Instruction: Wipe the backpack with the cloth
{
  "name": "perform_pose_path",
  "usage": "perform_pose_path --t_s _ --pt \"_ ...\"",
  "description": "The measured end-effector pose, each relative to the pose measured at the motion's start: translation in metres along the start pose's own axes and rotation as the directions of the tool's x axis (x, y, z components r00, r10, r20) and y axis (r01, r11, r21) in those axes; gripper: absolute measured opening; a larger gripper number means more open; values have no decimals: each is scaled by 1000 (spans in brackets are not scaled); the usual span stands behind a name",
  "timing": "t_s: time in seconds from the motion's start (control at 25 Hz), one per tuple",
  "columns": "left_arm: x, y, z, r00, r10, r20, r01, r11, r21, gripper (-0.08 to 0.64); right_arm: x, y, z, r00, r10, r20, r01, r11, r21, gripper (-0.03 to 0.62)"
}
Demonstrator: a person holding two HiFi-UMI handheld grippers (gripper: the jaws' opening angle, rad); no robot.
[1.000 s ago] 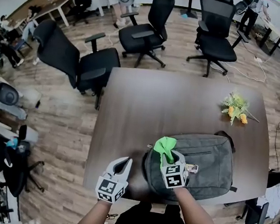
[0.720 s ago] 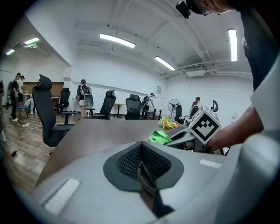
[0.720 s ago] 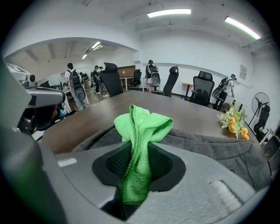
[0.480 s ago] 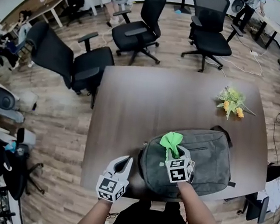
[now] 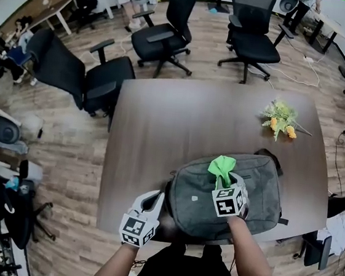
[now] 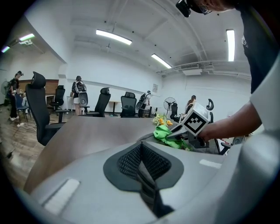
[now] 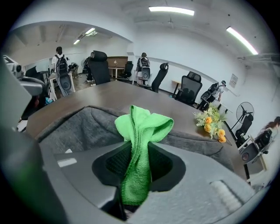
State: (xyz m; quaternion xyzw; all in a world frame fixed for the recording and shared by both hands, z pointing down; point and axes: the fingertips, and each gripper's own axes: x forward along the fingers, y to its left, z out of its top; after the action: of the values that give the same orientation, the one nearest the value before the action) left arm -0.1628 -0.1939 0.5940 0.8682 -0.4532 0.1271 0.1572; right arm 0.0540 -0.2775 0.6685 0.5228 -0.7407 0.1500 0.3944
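One cloth (image 5: 222,166) pinched in right claw (image 5: 224,182) atop backpack (image 5: 261,189), left claw (image 5: 153,199) closed, empty, by table (image 5: 180,123) edge

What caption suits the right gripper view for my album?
Right gripper shut on a green cloth, held over a gray backpack on a brown table.

Left gripper (image 5: 151,200): fingers together, nothing between them, held low, pointing forward.
Right gripper (image 5: 223,184): fingers clamped on the green cloth (image 5: 221,166), pointing forward.
Arms: both forearms extended, the right reaching farther.
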Motion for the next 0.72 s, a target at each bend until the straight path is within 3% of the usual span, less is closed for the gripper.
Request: perform_pose_path --t_s 0.72 --pt "18 -28 17 998 -56 27 55 998 32 15 -14 -95 -28 976 -194 -98 183 977 -111 106"
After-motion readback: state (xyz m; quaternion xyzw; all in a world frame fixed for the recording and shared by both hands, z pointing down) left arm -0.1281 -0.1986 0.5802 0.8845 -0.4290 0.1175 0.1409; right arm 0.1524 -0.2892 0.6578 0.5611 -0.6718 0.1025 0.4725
